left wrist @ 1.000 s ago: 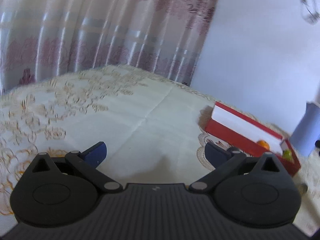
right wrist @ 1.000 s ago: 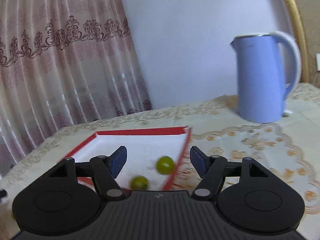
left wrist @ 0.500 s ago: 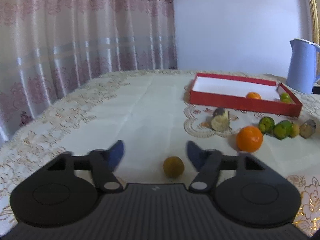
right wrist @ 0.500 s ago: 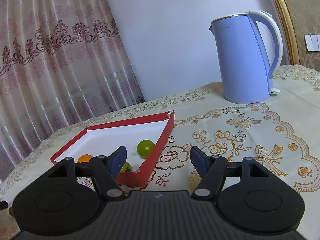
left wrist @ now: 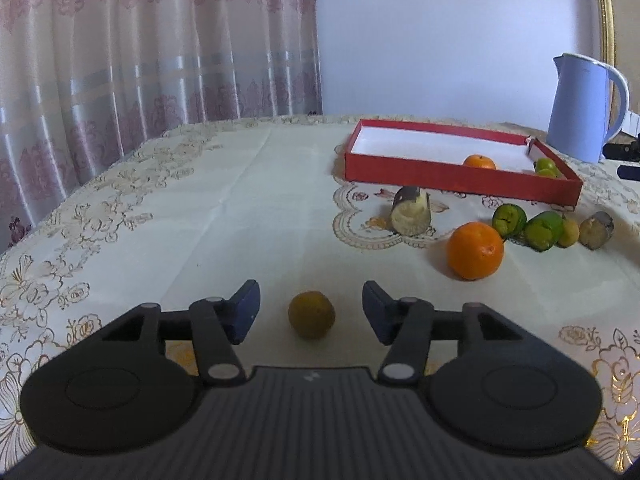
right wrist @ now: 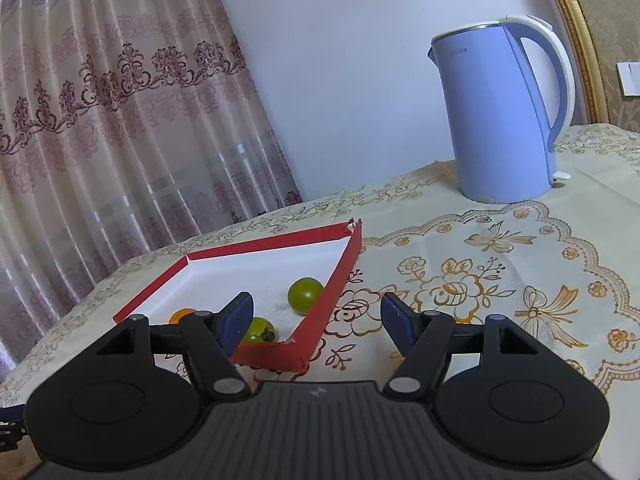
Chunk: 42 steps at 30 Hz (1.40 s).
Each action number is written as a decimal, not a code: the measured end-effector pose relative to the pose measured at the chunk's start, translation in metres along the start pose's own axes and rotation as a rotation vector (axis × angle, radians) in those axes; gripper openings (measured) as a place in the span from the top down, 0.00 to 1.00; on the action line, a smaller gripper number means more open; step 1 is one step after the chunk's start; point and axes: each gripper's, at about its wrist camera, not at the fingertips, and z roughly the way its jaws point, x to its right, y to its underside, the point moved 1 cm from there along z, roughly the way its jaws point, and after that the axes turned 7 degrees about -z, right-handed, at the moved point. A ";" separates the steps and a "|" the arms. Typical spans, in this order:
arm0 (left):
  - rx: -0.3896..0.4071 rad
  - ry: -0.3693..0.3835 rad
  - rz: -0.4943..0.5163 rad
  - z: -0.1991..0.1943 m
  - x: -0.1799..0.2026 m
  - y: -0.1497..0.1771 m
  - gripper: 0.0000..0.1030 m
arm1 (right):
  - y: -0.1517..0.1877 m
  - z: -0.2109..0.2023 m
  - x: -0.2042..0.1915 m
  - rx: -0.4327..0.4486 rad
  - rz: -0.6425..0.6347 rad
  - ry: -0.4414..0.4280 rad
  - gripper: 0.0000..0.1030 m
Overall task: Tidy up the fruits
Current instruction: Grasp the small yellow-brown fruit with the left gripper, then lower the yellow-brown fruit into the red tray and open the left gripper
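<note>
My left gripper (left wrist: 311, 312) is open, and a small brownish-yellow fruit (left wrist: 311, 314) lies on the tablecloth between its fingers, untouched. Farther right lie a big orange (left wrist: 475, 250), two green citrus (left wrist: 509, 220), a small yellow fruit (left wrist: 569, 233) and two banana pieces (left wrist: 411, 216). The red tray (left wrist: 460, 178) holds a small orange (left wrist: 479, 161) and green fruits (left wrist: 546, 166). My right gripper (right wrist: 316, 318) is open and empty, low over the near corner of the tray (right wrist: 340, 272), where two green fruits (right wrist: 305, 295) and a small orange (right wrist: 181, 315) lie.
A blue electric kettle (right wrist: 500, 116) stands behind the tray on the right; it also shows in the left wrist view (left wrist: 580, 108). Curtains (left wrist: 140, 60) hang behind the table's far and left edges. A lace-patterned cloth (left wrist: 160, 220) covers the table.
My left gripper has swung right and dropped to the table, and now straddles the small brownish fruit. My right gripper has backed away from the tray a little. Both stay open.
</note>
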 end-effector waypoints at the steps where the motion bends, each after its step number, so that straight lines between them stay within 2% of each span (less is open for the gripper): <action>1: -0.009 0.002 -0.003 0.001 -0.001 0.000 0.55 | 0.000 0.000 0.000 0.000 0.000 -0.001 0.32; 4: -0.038 0.012 -0.009 0.005 -0.002 0.000 0.63 | 0.000 0.000 0.000 0.002 0.000 0.000 0.32; 7: -0.060 0.007 -0.010 0.009 -0.001 0.001 0.77 | -0.001 0.000 0.001 0.007 0.001 0.002 0.32; 12: -0.056 0.004 -0.014 0.007 0.000 0.000 0.78 | -0.001 0.000 0.002 0.012 0.002 0.001 0.32; 15: -0.028 0.008 -0.002 0.001 0.006 -0.006 0.78 | -0.001 -0.002 0.003 0.022 0.005 -0.002 0.32; 18: 0.036 0.022 0.026 -0.010 0.018 -0.027 0.78 | -0.001 -0.004 0.002 0.036 0.009 -0.004 0.32; 22: 0.128 0.053 0.071 -0.010 0.044 -0.071 0.78 | -0.003 -0.007 0.003 0.049 0.021 -0.008 0.32; 25: 0.167 0.071 0.092 0.010 0.066 -0.103 0.78 | -0.003 -0.007 0.005 0.051 0.032 -0.013 0.32; 27: 0.152 0.095 0.084 0.031 0.082 -0.120 0.78 | -0.003 -0.006 0.006 0.049 0.037 -0.015 0.32; 29: 0.155 0.080 0.108 0.053 0.098 -0.132 0.78 | -0.003 -0.006 0.008 0.047 0.047 -0.016 0.32; 32: 0.097 0.084 0.099 0.092 0.113 -0.145 0.78 | -0.003 -0.006 0.012 0.045 0.070 -0.024 0.32; 37: 0.029 0.042 0.099 0.141 0.128 -0.145 0.78 | -0.004 -0.006 0.012 0.045 0.075 -0.039 0.32; 42: -0.026 0.020 0.104 0.169 0.133 -0.135 0.78 | -0.005 -0.007 0.011 0.047 0.074 -0.049 0.32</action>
